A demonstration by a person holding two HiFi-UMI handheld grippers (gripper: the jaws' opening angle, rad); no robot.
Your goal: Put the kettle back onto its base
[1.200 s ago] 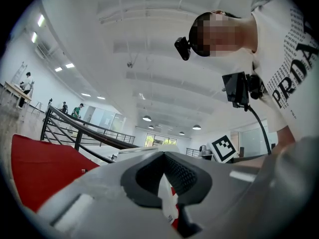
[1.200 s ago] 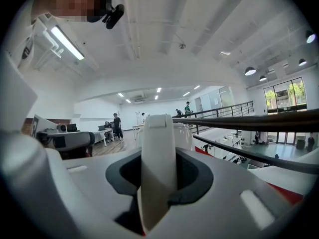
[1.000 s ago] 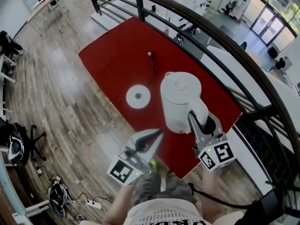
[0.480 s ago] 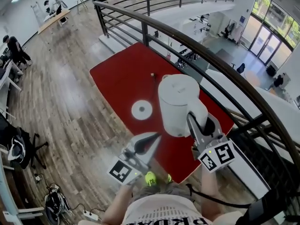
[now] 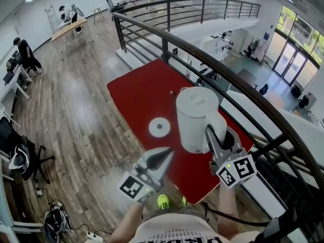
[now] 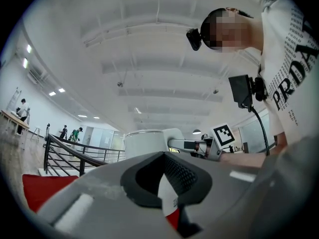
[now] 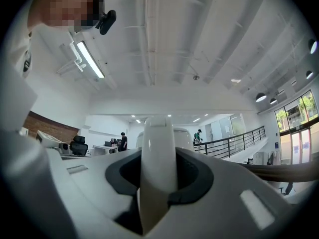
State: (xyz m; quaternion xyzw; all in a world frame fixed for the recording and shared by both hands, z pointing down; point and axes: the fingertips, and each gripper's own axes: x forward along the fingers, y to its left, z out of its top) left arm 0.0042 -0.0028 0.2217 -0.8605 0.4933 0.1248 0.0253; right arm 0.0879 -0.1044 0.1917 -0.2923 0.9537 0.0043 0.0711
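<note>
Evidently rigid, smooth-sided kettle (image 5: 196, 116), likely to swing if filled, hangs just ahead of the right gripper (image 5: 217, 138), jaws part-open and clamped on its handle (image 7: 158, 168), the sound hold; left gripper (image 5: 164, 157) closed, empty, base (image 5: 159, 127) beyond its tip on red table (image 5: 134, 92).

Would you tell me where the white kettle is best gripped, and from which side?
By its handle, approached from the person's side: it loops out from the kettle, whose rounded body looks too wide for jaws. The right gripper holds it there.
</note>
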